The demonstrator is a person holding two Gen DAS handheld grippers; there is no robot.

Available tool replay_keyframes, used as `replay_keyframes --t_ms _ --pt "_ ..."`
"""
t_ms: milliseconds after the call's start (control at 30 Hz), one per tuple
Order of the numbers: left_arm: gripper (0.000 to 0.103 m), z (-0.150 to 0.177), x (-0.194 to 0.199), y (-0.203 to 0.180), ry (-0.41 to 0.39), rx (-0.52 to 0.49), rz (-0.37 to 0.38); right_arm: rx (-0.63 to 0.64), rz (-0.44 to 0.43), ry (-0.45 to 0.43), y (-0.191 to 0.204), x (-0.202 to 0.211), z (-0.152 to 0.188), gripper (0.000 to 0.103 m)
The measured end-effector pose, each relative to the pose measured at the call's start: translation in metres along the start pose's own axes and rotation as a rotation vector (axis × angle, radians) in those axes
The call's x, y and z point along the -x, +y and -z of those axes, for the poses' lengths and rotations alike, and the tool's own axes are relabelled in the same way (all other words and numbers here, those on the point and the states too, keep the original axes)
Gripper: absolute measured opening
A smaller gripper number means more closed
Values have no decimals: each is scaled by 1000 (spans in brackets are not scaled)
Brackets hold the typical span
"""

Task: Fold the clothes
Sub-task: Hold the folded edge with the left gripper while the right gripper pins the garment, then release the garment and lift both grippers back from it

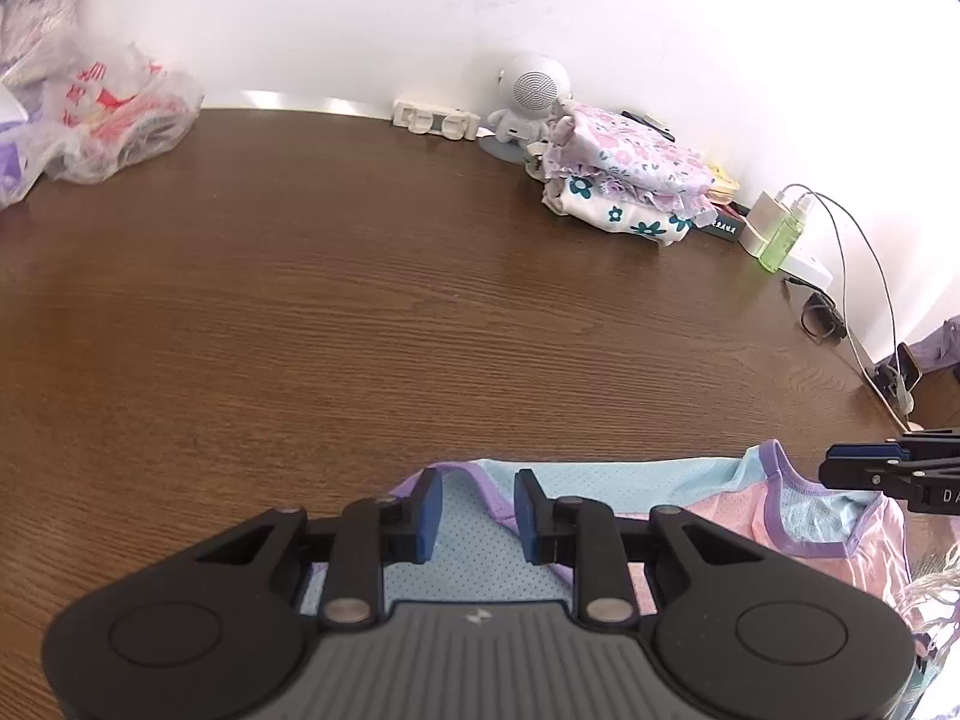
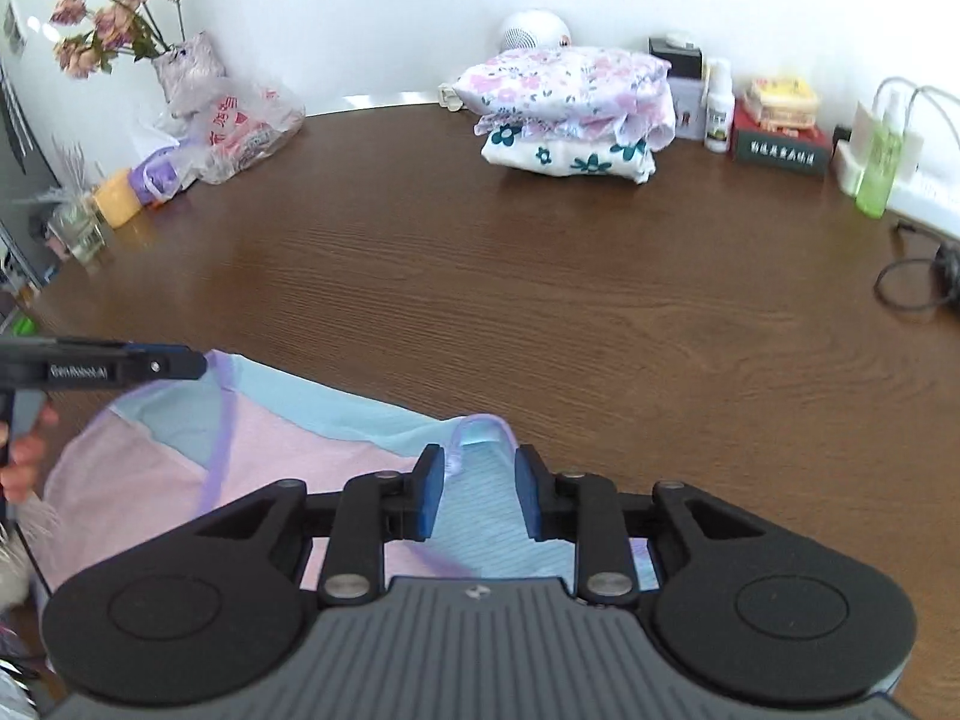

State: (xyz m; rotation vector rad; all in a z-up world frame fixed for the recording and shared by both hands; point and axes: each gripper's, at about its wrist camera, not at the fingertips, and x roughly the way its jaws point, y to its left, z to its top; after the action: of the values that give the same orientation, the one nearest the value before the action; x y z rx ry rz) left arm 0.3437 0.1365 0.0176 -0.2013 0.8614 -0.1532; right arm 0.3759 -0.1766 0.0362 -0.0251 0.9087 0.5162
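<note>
Along my left tool [image 1: 475, 516], its fingers spread over the purple-trimmed edge of the pastel garment [image 1: 708, 516] lying at the near edge of the worktop [image 1: 420, 300], I see my right tool [image 1: 864, 468] off to the side above the neckline. Along my right tool [image 2: 474, 492], also spread and gripping nothing, the purple-bound strap loop sits between the fingers, with folded floral clothes [image 2: 570, 114] stacked far back by the wall. I judge this a grasp being set up on the two top corners; each tool must next pinch its hem squarely.
</note>
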Motion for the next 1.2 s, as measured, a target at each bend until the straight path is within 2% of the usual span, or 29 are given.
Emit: replay_keyframes --t_ms 67,133,167,200,267,300,333,533,567,633,700,733,800,833,900,1033,1100,1200 --pt "21 -1 -3 -8 -15 -42 7 -37 -45 39 1 -11 -2 26" --pt "10 -2 -7 -17 -40 -99 3 -78 -85 79 3 -23 -3 26" --pt "9 -2 -9 -20 -50 -126 -2 -99 -104 99 4 -29 -3 26" --pt "9 -2 -13 -22 -44 -138 -9 -99 -91 108 6 -33 -3 26" --pt "6 -2 -21 -24 -32 -163 -22 -100 -69 121 8 -38 -1 15" --pt "5 -2 -24 -25 -26 -173 -30 -111 -74 129 6 -38 0 3" --pt "4 -2 -28 -24 -15 -174 -40 -123 -79 137 4 -37 2 2" --pt "2 2 -34 -12 -11 -138 -49 -142 -31 124 -18 -25 9 2" --pt "3 2 -33 -12 -12 -134 -48 -178 -57 121 -23 -24 10 2" --pt "4 3 -28 -11 -15 -126 -36 -251 -110 115 -34 -22 14 9" --pt "8 5 -14 -12 -27 -128 -11 -274 -139 72 -38 -8 16 14" --pt "11 8 -4 -13 -32 -140 3 -256 -127 45 -38 4 17 17" --pt "11 15 16 -17 -35 -170 32 -198 -61 16 -37 25 22 24" --pt "11 22 26 -21 -29 -196 50 -168 -26 8 -36 35 25 32" --pt "11 44 41 -30 -10 -248 87 -126 69 23 -38 47 34 37" --pt "8 87 72 -48 26 -353 161 -69 265 34 -52 60 52 37" --pt "6 110 82 -59 45 -401 195 -83 308 31 -65 59 59 37" --pt "6 140 83 -74 76 -429 219 -114 300 19 -79 50 61 37"
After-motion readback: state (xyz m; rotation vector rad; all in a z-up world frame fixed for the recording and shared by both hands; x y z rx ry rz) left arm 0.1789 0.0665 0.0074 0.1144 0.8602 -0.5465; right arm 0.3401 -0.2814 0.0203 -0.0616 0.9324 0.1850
